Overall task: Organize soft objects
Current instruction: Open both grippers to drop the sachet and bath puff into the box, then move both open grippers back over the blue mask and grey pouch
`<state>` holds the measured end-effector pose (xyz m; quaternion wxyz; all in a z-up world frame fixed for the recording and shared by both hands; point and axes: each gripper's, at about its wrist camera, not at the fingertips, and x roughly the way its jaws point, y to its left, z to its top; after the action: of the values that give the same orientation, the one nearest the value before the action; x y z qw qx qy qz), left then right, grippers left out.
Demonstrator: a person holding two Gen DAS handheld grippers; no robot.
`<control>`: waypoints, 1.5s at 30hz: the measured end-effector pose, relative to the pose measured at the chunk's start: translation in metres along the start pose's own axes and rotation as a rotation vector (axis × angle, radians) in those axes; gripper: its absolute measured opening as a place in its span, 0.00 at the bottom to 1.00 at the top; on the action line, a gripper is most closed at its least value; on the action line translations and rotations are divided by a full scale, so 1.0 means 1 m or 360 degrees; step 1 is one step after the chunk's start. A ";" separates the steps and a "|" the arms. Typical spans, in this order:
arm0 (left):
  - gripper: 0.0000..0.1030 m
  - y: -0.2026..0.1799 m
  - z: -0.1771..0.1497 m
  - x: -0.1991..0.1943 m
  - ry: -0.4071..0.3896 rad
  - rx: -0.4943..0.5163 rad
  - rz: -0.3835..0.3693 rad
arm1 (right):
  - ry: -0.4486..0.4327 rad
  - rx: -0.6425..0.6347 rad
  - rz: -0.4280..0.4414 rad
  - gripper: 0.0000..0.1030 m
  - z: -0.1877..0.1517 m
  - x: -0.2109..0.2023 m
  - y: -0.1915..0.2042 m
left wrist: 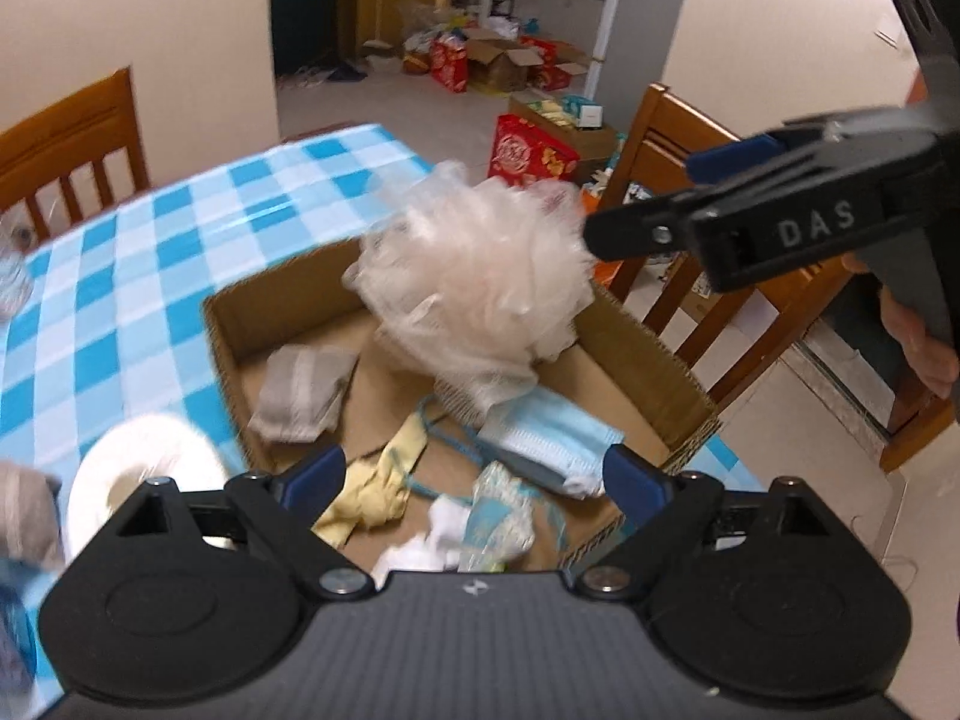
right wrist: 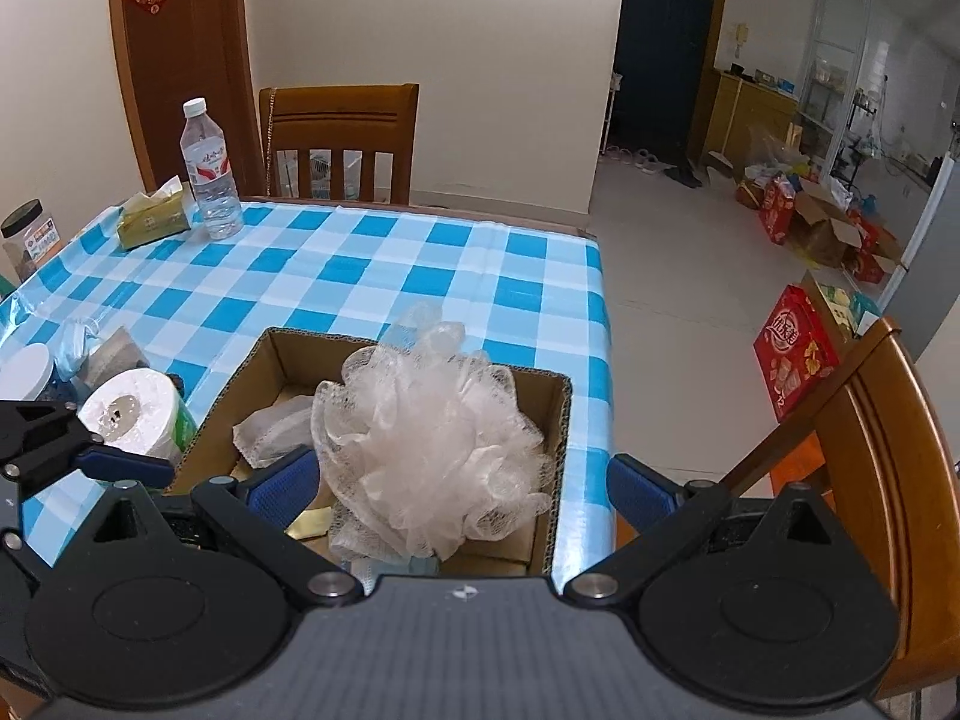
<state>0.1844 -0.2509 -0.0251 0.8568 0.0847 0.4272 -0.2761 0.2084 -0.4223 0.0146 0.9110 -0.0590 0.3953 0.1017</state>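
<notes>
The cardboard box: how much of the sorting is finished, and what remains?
Done: the cardboard box already holds the mesh sponge, a folded cloth and a face mask. In hand: nothing; left gripper and right gripper are open. Left: the paper roll stands outside.

Bath pouf [right wrist: 432, 438] in cardboard box [right wrist: 561, 420], paper roll [right wrist: 135, 414] left beside box

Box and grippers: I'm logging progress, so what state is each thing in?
Box: open-topped, on the table.
Bath pouf: in the box, ungripped.
Face mask: in the box.
Grey cloth: folded, in the box.
Bottle: upright, capped.
Left gripper: open, empty.
Right gripper: open, empty.
</notes>
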 end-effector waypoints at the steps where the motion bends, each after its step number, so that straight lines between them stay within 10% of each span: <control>1: 0.90 0.004 -0.002 -0.003 0.0010 -0.0025 0.0003 | 0.0003 0.0006 0.0006 1.00 -0.002 0.000 0.001; 24: 0.98 0.071 -0.081 -0.074 -0.0059 -0.0231 0.0291 | 0.0017 -0.0023 0.0021 1.00 -0.033 0.002 0.111; 45: 0.99 0.214 -0.133 -0.124 -0.0002 -0.0050 0.0150 | 0.0057 0.0199 -0.0157 1.00 -0.005 0.010 0.263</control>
<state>0.1497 0.0282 -0.0303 0.8704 0.0912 0.4265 -0.2287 0.1505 -0.1657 -0.0026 0.9096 -0.0231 0.4136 0.0307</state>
